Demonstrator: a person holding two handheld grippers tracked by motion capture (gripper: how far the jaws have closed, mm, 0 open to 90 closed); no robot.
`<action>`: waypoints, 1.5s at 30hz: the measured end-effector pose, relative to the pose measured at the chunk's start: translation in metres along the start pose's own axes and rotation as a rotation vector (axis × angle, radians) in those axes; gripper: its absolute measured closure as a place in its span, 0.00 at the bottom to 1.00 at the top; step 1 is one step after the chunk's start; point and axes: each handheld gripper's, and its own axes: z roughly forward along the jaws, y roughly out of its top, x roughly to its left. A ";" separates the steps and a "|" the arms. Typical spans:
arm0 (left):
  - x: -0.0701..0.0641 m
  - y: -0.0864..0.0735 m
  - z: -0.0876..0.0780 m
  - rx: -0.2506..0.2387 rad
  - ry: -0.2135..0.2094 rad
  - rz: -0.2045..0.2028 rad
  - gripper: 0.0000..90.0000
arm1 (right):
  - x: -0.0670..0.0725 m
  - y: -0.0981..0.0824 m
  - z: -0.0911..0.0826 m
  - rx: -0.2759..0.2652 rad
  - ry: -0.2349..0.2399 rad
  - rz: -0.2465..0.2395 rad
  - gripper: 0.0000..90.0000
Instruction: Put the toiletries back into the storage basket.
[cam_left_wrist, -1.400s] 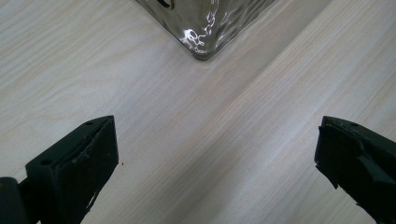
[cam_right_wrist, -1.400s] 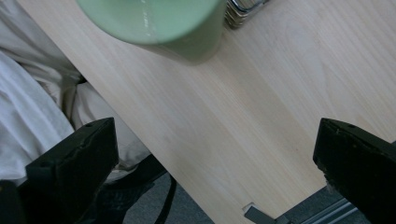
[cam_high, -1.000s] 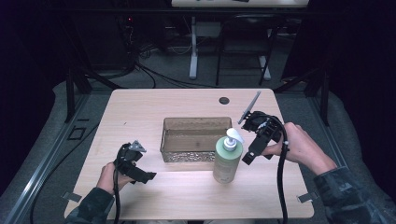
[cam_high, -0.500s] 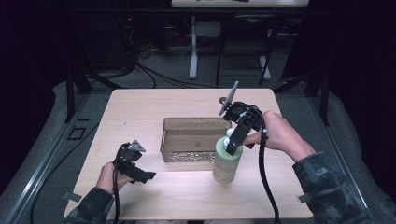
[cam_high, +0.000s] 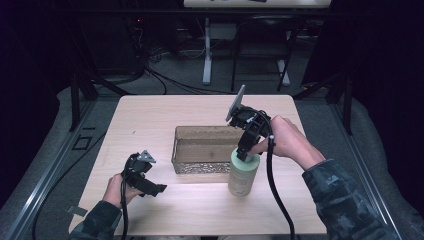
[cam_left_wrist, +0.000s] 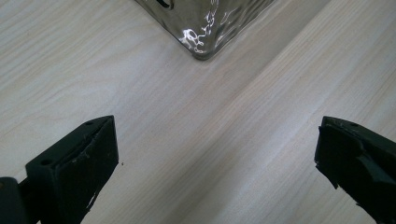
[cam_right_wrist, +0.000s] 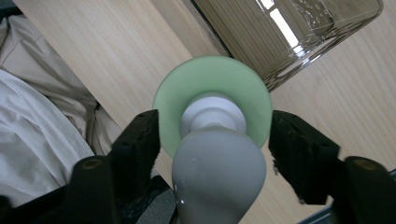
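pale green pump bottle (cam_high: 243, 173) standing upright on the tabletop (cam_high: 150, 120), just beside the clear glass tray (cam_high: 202, 150) at its 4 o'clock. right claw (cam_right_wrist: 215, 140) hanging over the pump head, jaws wide on either side. left claw (cam_left_wrist: 215, 158) idling wide near the tray's 8 o'clock corner.

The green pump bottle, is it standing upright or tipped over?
Upright. The green pump bottle stands on its base on the table; the right gripper view looks straight down on its pump head.
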 end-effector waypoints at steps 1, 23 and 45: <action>0.000 0.000 0.000 0.000 0.000 0.001 0.00 | 0.000 0.000 -0.001 -0.001 -0.002 0.002 0.43; 0.000 0.000 0.000 0.011 -0.001 0.008 0.00 | 0.006 0.001 -0.013 -0.019 -0.059 -0.002 0.70; 0.001 0.001 0.002 0.017 -0.007 0.007 0.00 | 0.010 0.009 -0.035 0.005 -0.071 -0.036 0.70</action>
